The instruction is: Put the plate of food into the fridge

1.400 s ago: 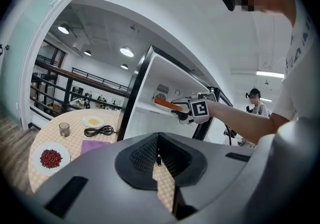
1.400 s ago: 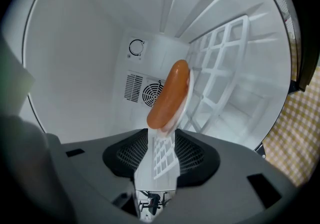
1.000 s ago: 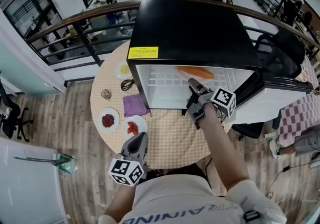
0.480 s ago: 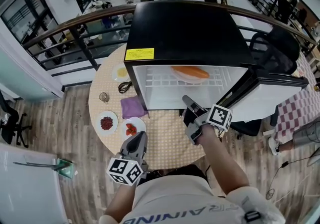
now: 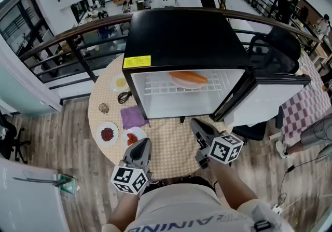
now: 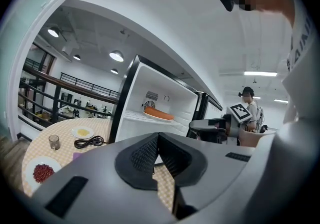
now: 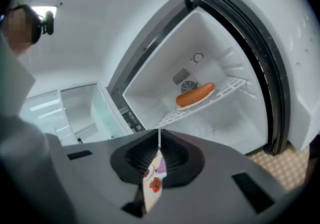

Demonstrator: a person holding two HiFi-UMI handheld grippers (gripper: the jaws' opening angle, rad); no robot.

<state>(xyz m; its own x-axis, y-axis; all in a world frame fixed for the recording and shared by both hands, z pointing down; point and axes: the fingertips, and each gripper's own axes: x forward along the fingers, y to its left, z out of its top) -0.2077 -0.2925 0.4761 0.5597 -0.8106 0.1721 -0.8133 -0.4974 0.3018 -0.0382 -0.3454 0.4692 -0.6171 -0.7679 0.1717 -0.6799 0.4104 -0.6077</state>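
Plate of food is already on the wire shelf inside the fridge, so I'd say the putting-in part is done. From your right gripper it sits straight ahead and a bit up, well apart. The sausage's long axis runs side to side across the shelf.

Right jaws are closing with nothing between them. Your left gripper has its jaws pressed together and empty, low by the table edge.

If the door is next, it hangs open off to your right, so the right gripper is clearly the nearer one.

Writing-wise, there's a yellow label on the fridge top, but the print's too small to read. No brand that I can make out.
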